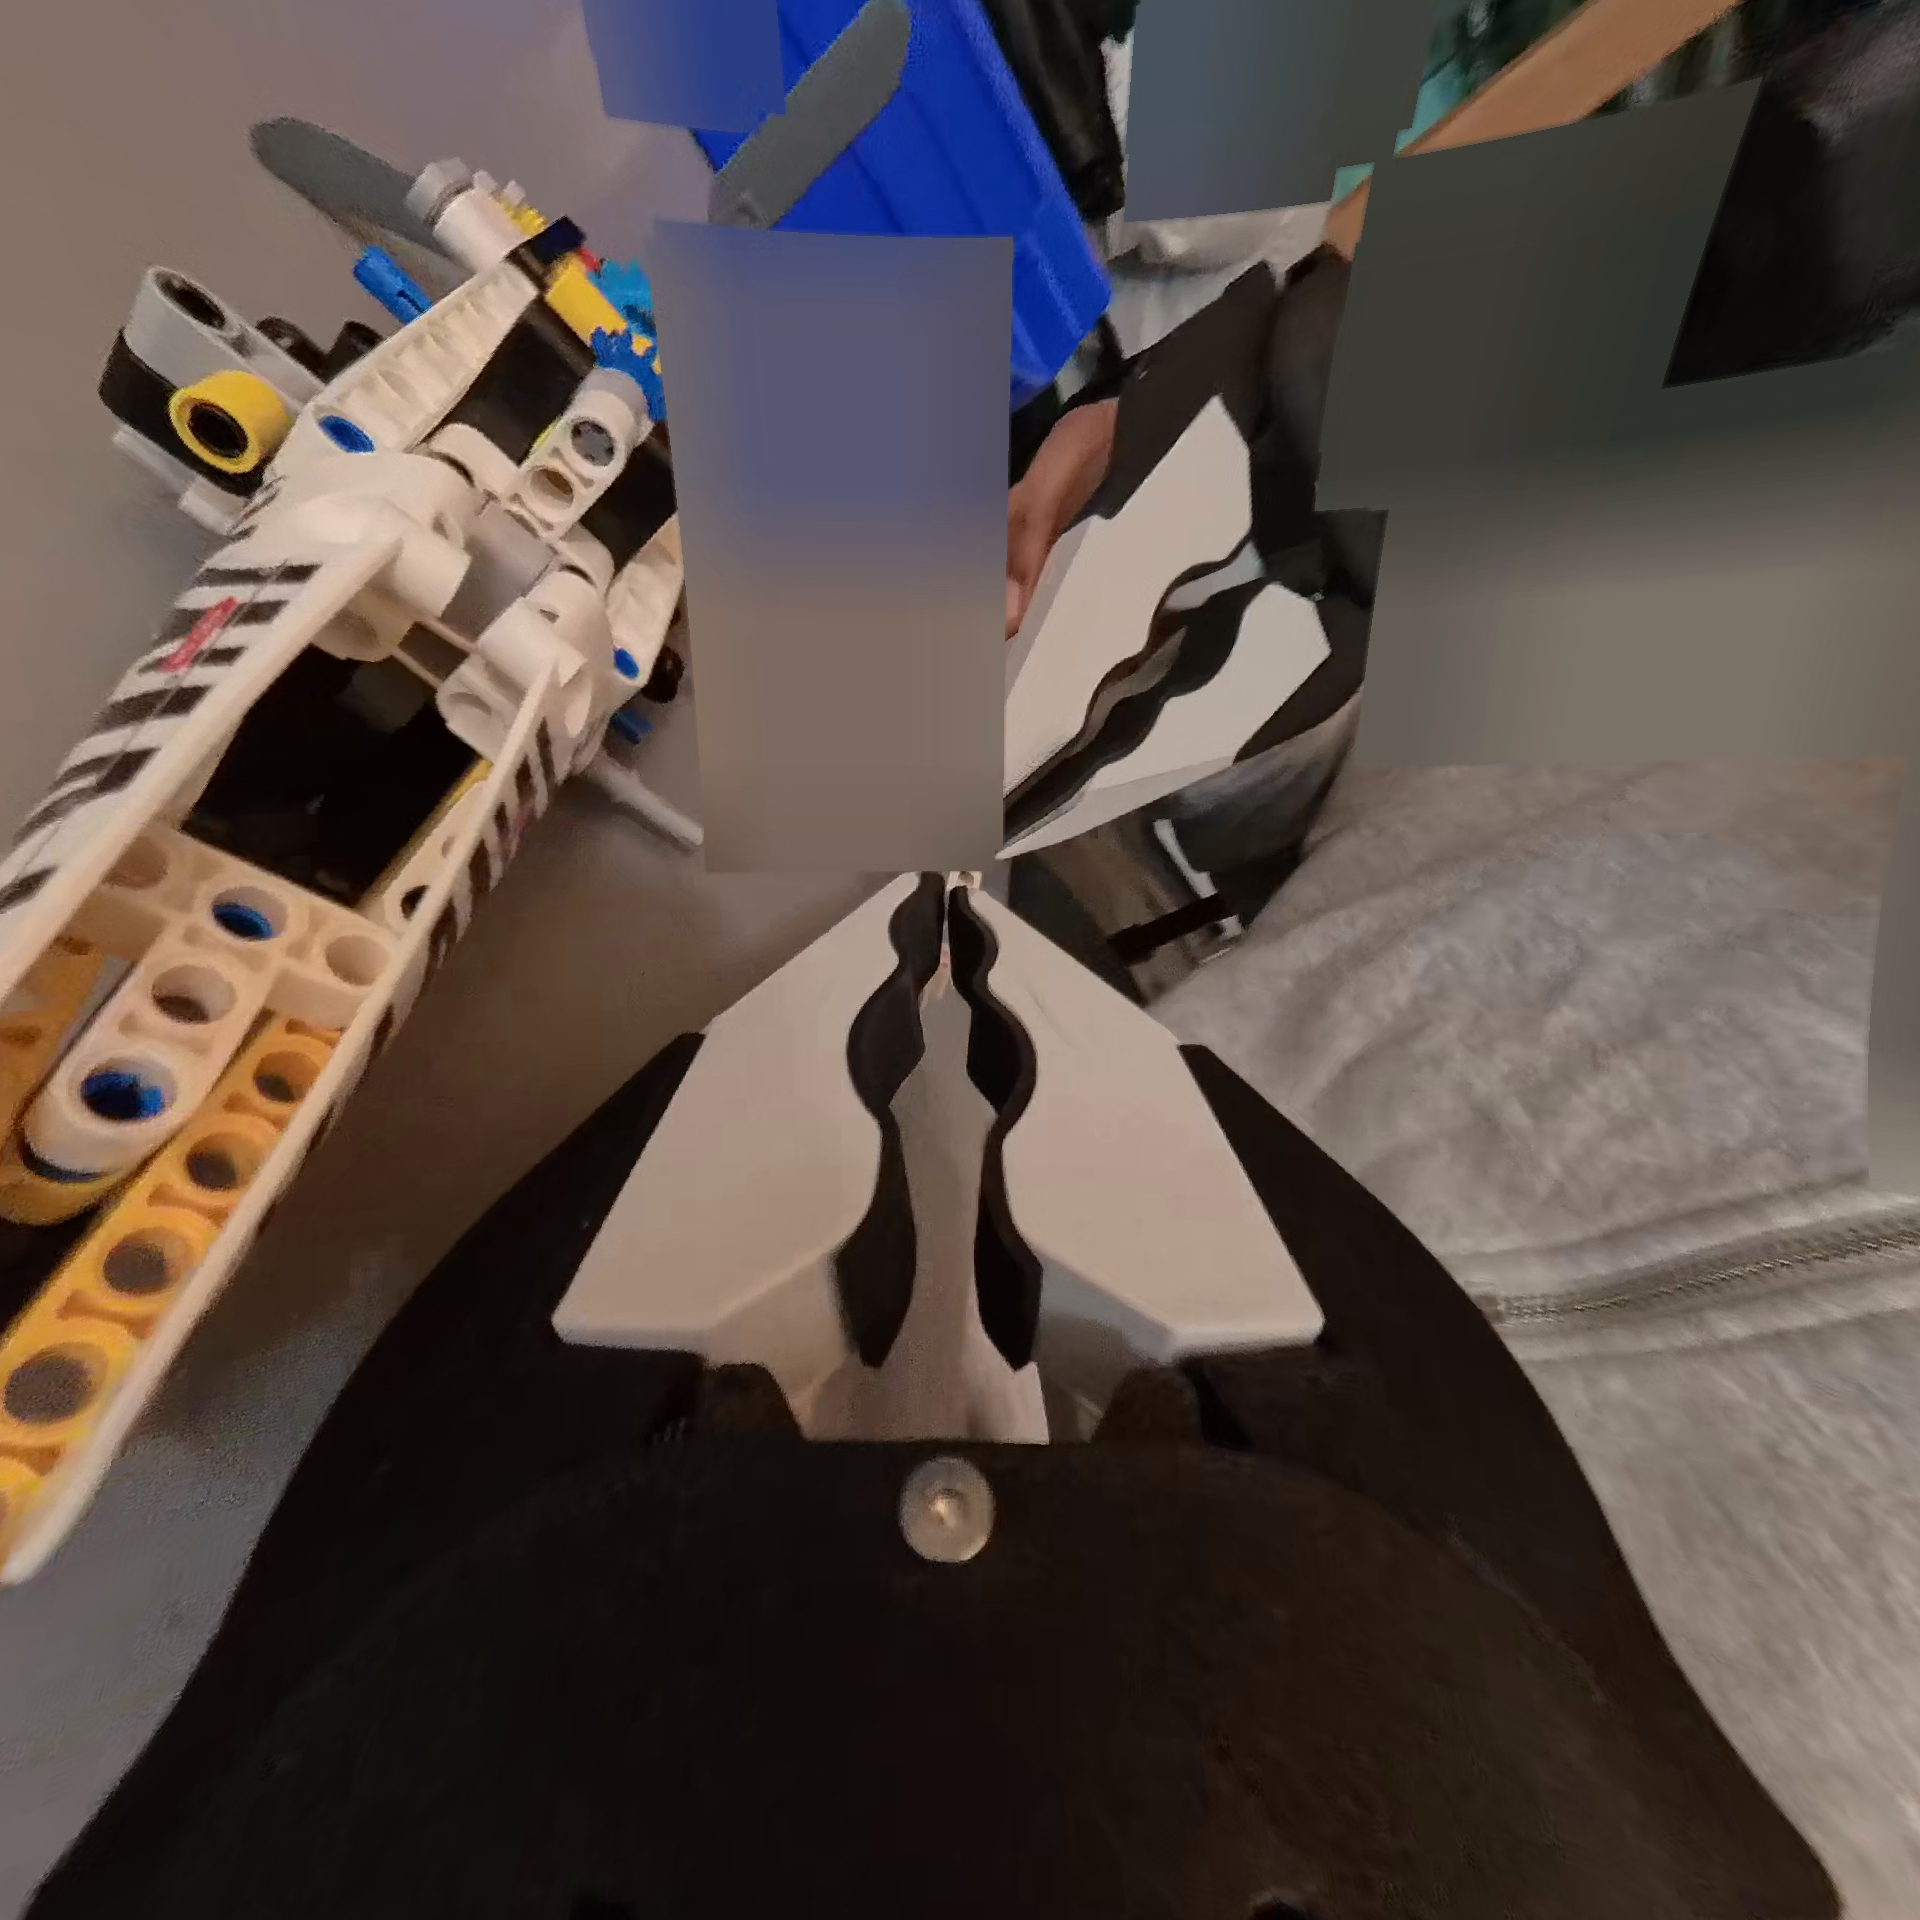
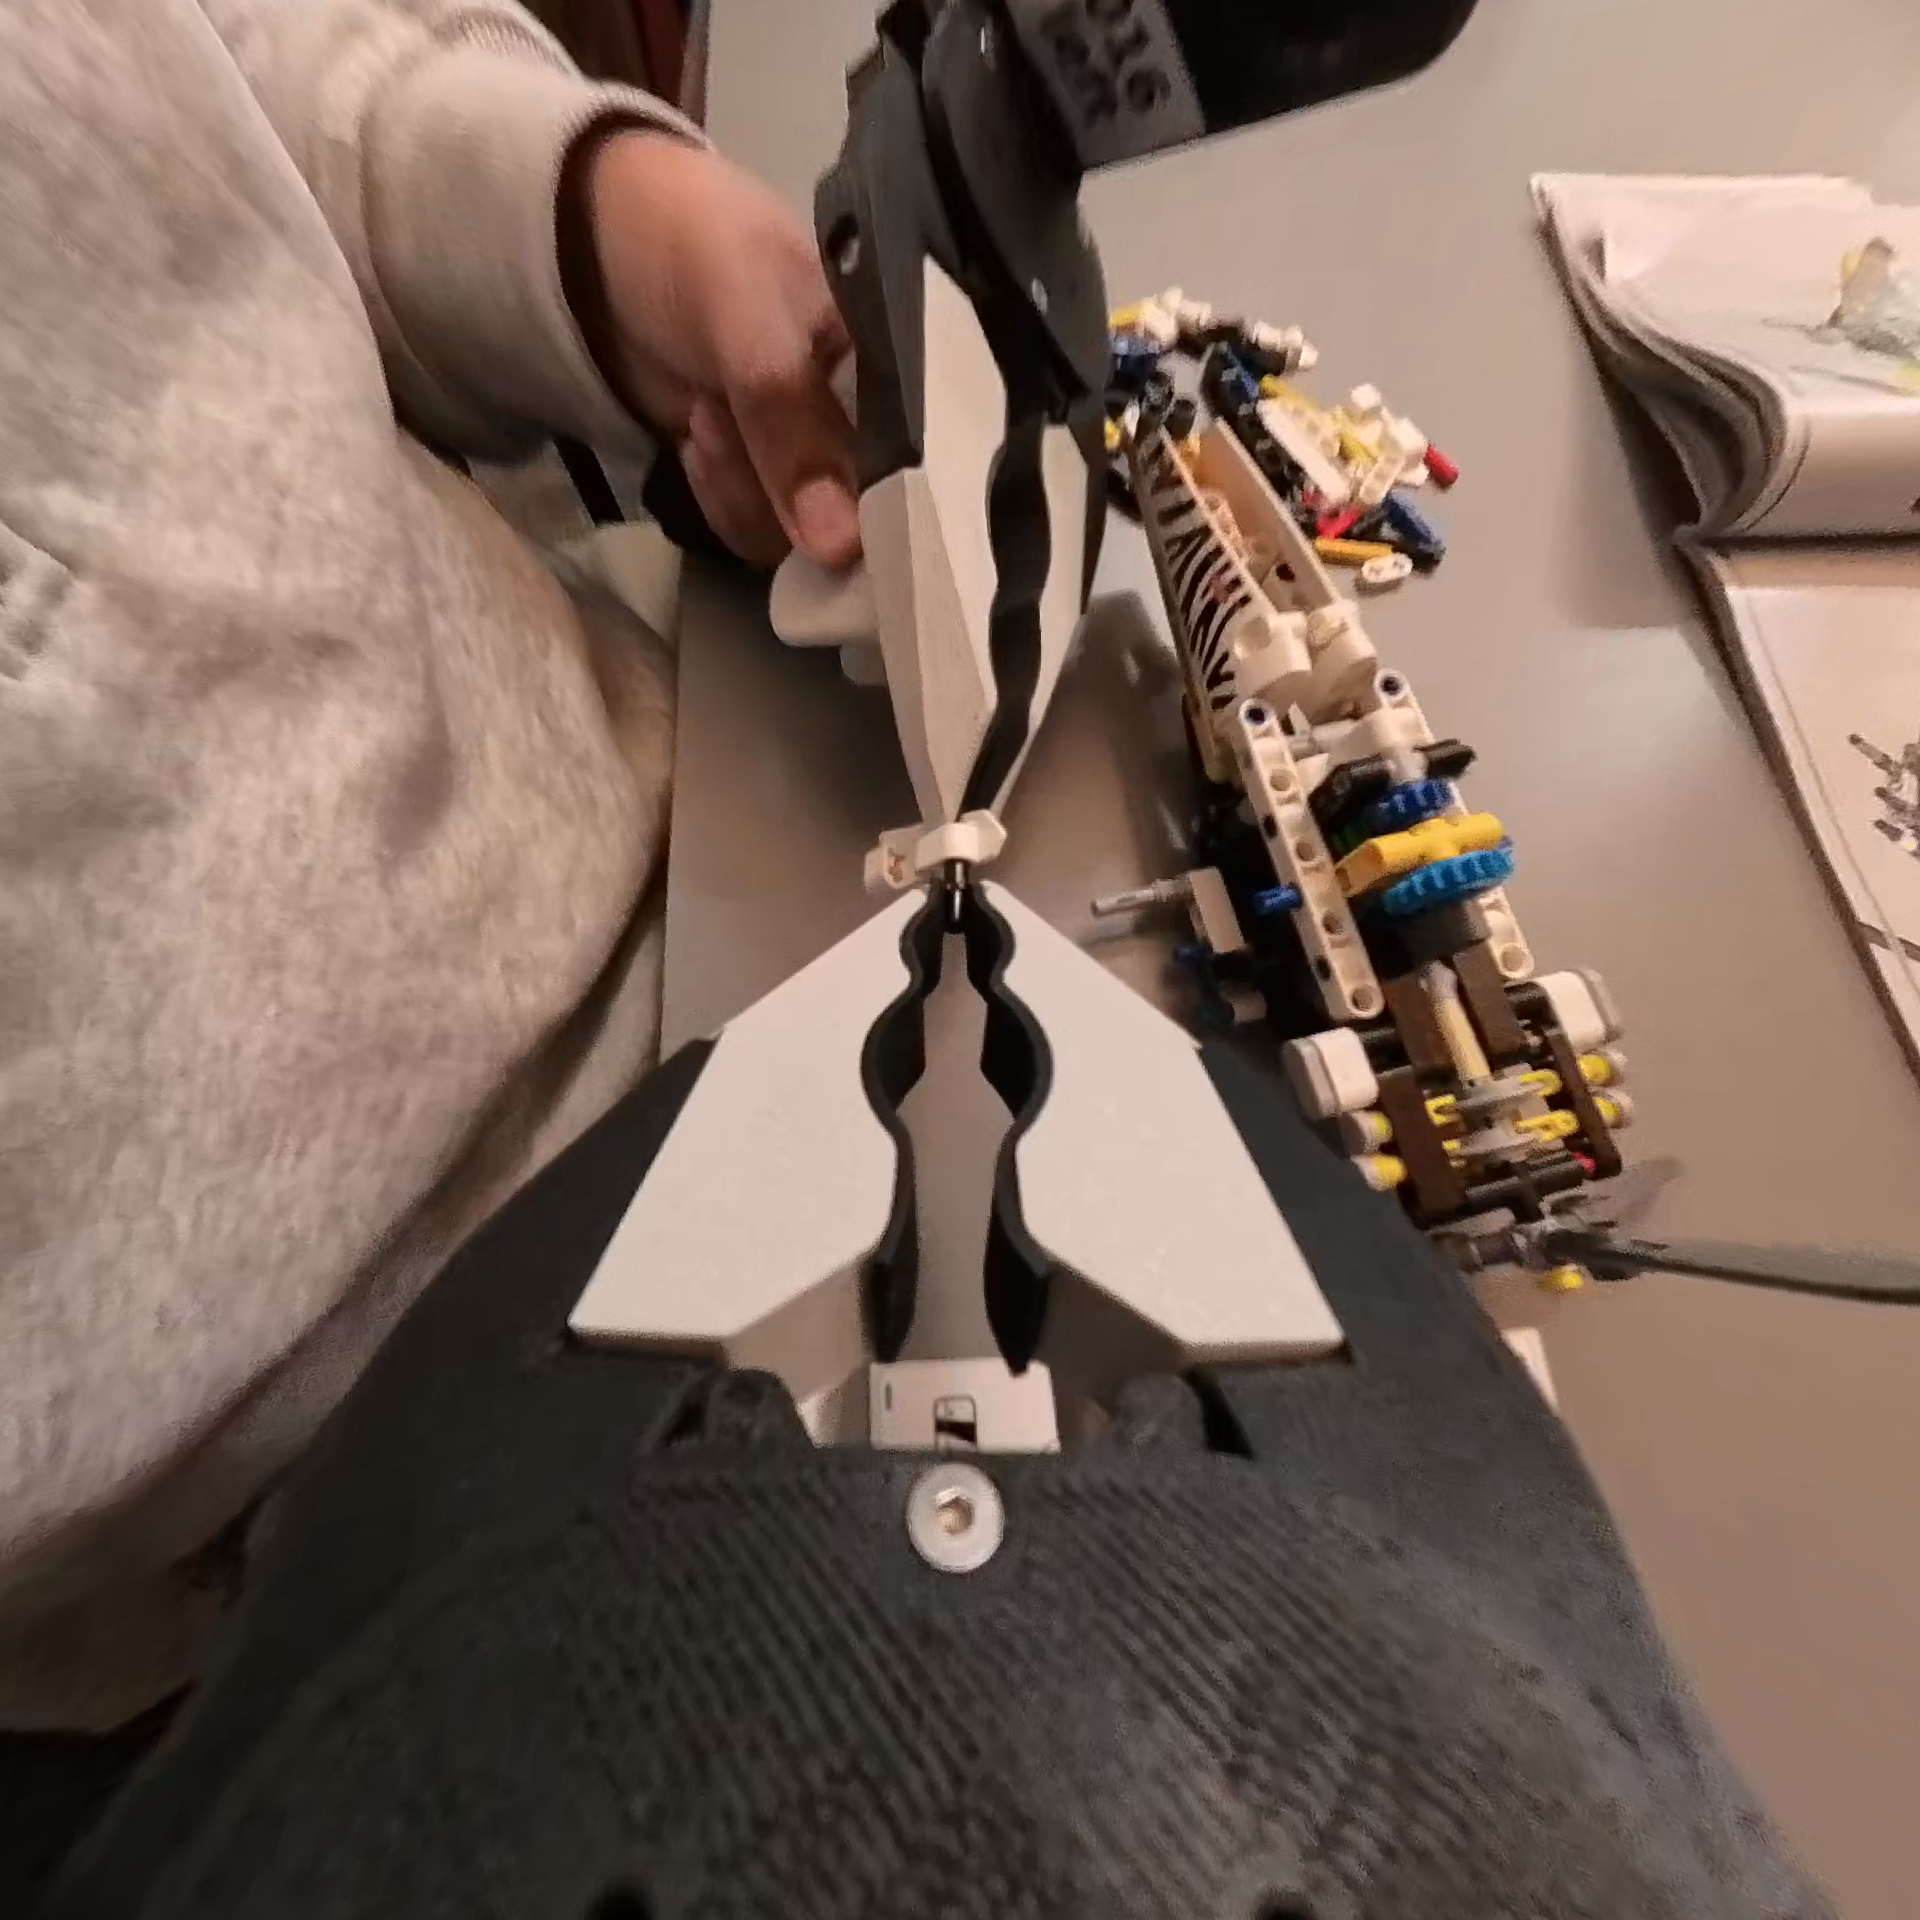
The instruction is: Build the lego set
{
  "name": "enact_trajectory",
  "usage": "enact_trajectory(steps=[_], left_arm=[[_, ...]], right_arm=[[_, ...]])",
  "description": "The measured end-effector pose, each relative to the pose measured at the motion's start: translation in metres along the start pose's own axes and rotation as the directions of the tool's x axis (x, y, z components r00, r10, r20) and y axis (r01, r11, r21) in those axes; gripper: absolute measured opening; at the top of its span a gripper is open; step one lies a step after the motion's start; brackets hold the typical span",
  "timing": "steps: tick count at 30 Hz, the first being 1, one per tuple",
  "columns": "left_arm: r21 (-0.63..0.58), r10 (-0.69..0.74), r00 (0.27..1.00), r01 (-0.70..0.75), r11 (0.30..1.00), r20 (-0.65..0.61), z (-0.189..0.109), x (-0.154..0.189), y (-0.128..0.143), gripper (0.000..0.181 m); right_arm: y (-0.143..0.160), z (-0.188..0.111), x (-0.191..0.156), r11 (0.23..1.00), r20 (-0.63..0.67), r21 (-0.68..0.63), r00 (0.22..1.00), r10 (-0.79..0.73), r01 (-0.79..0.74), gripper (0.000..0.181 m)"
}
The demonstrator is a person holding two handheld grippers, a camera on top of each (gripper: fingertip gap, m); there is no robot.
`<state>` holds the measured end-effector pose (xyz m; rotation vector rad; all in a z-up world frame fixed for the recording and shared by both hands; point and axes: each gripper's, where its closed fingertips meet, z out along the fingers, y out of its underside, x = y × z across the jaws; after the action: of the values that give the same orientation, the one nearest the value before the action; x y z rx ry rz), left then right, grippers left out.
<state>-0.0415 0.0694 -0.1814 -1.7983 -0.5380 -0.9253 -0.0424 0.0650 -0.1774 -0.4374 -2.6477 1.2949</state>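
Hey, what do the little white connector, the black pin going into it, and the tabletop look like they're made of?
White connector: looks like hard moulded plastic, smooth and slightly glossy, with crisp rounded edges and a hole.
Black pin: probably the same kind of plastic; a small glint shows on it, though it is too small to be sure.
Tabletop: a smooth, matte grey surface, possibly laminate; no grain visible.

White fingers with wavy black pads are seen on both the right gripper (image 2: 954, 914) and left gripper (image 2: 961, 821). Between their tips, a white connector (image 2: 930, 847) and a black pin (image 2: 953, 902) are shown. Beside them, black zebra stripes on white are borne by the model (image 2: 1299, 727), with yellow and blue gears.
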Motion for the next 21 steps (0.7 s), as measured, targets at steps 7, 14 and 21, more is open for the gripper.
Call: enact_trajectory(steps=[7, 14, 21], left_arm=[[0.003, -0.003, 1.0, 0.003, 1.0, -0.004, -0.0008, -0.0004, -0.0009, 0.0], [0.011, -0.008, 0.999, 0.009, 1.0, -0.046, -0.003, 0.0045, -0.0024, 0.0], [0.007, -0.001, 0.998, 0.001, 1.0, -0.066, -0.0036, 0.0077, -0.0016, 0.0]], right_arm=[[0.002, -0.0005, 0.0012, 0.996, 0.057, 0.067, 0.997, 0.061, -0.064, 0.002], [-0.0009, -0.004, -0.0003, 0.963, 0.162, 0.167, 0.969, 0.186, -0.212, 0.002], [-0.0046, -0.0075, -0.0013, 0.912, 0.28, 0.222, 0.919, 0.279, -0.345, 0.001]])
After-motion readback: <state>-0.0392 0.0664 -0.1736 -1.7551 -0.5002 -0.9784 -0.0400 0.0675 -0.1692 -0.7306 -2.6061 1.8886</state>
